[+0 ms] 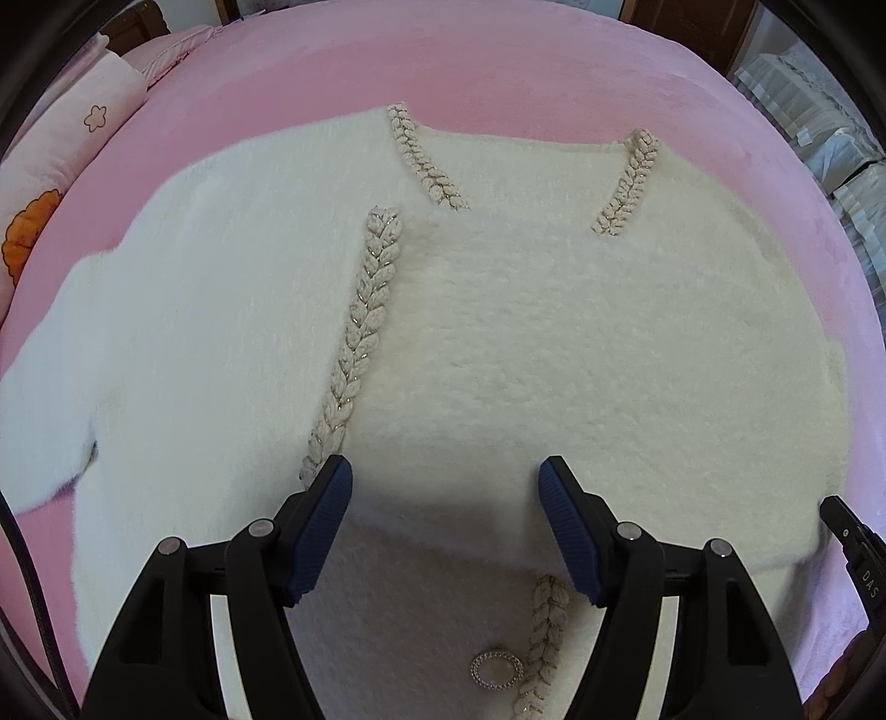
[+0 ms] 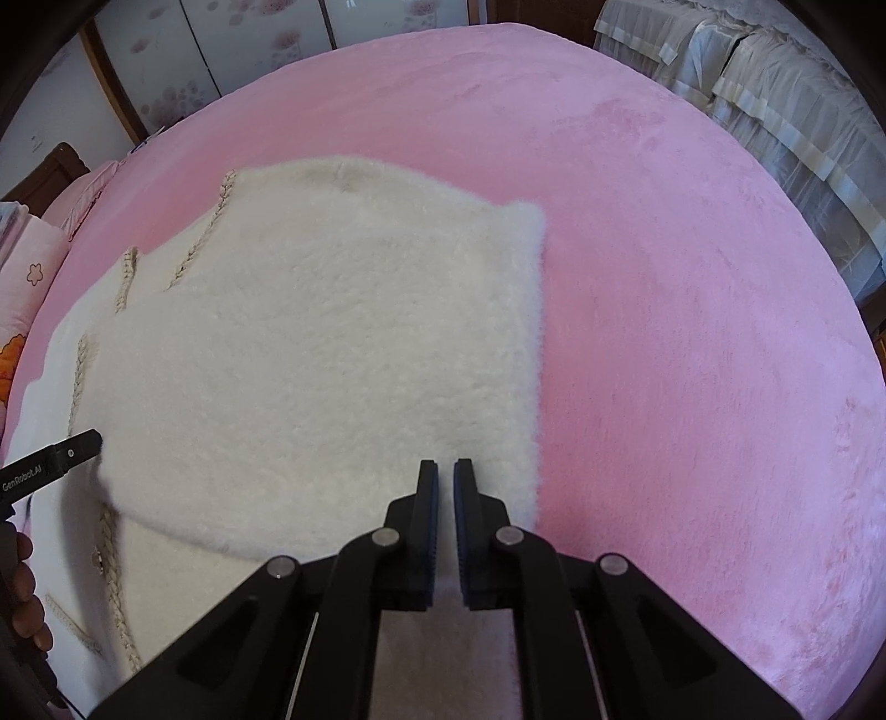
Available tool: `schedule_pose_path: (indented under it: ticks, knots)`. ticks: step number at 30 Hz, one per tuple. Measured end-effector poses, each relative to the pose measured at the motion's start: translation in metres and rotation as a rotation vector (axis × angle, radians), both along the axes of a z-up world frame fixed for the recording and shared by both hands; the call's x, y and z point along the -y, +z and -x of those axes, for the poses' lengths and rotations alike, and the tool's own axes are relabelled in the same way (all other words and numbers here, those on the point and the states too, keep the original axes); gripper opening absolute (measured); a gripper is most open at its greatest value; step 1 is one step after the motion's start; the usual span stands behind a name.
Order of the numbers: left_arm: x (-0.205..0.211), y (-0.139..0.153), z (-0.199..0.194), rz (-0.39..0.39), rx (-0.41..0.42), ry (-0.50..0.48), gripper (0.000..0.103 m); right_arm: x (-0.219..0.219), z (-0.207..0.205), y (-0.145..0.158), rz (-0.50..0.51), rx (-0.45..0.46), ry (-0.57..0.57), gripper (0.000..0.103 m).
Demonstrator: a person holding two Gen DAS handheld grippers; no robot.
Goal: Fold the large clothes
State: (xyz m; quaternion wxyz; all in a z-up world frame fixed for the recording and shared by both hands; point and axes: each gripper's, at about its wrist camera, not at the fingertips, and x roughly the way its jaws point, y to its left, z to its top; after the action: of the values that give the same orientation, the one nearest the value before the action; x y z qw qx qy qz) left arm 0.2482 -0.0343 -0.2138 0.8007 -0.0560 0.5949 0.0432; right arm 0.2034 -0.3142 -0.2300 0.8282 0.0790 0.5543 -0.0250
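Observation:
A white fluffy cardigan [image 1: 554, 343] with braided beige trim [image 1: 360, 332] lies flat on the pink bed cover [image 1: 498, 61]. Its right side is folded over the body, with the folded edge straight [image 2: 537, 360]. A round button [image 1: 496, 670] shows near the bottom. My left gripper [image 1: 446, 465] hangs open just above the cardigan's lower middle, with nothing between its blue pads. My right gripper [image 2: 446, 468] points down over the cardigan [image 2: 310, 360] near its right edge, jaws nearly together, and no fabric is visibly pinched. A finger of the left gripper [image 2: 72, 451] shows at the left.
Pink bed cover [image 2: 692, 332] stretches wide to the right of the cardigan. A patterned pillow [image 1: 50, 183] lies at the left edge. White frilled fabric [image 2: 775, 122] hangs beyond the bed on the right, and wardrobe doors [image 2: 221, 44] stand behind. A hand [image 2: 25, 598] shows at lower left.

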Motion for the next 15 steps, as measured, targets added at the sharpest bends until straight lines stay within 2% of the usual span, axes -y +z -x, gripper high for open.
schedule_pose_path:
  ticks: [2,4,6,8,15]
  knots:
    - [-0.002,0.002,-0.001,0.003,-0.02,0.008,0.069,0.0,0.0,0.003,0.003,-0.006,0.005,0.006]
    - [-0.002,0.005,0.003,0.014,-0.038,0.019,0.069,-0.001,0.002,0.006,0.004,-0.004,0.012,0.011]
    - [-0.002,0.012,0.007,0.027,-0.045,0.027,0.069,-0.004,0.004,0.011,0.011,0.0,0.017,0.028]
    - [-0.002,0.022,0.014,0.036,-0.042,0.037,0.069,-0.007,0.007,0.017,0.029,0.011,0.021,0.034]
    - [0.001,0.067,0.031,0.082,-0.036,0.067,0.069,-0.007,0.013,0.041,-0.003,-0.003,0.033,0.034]
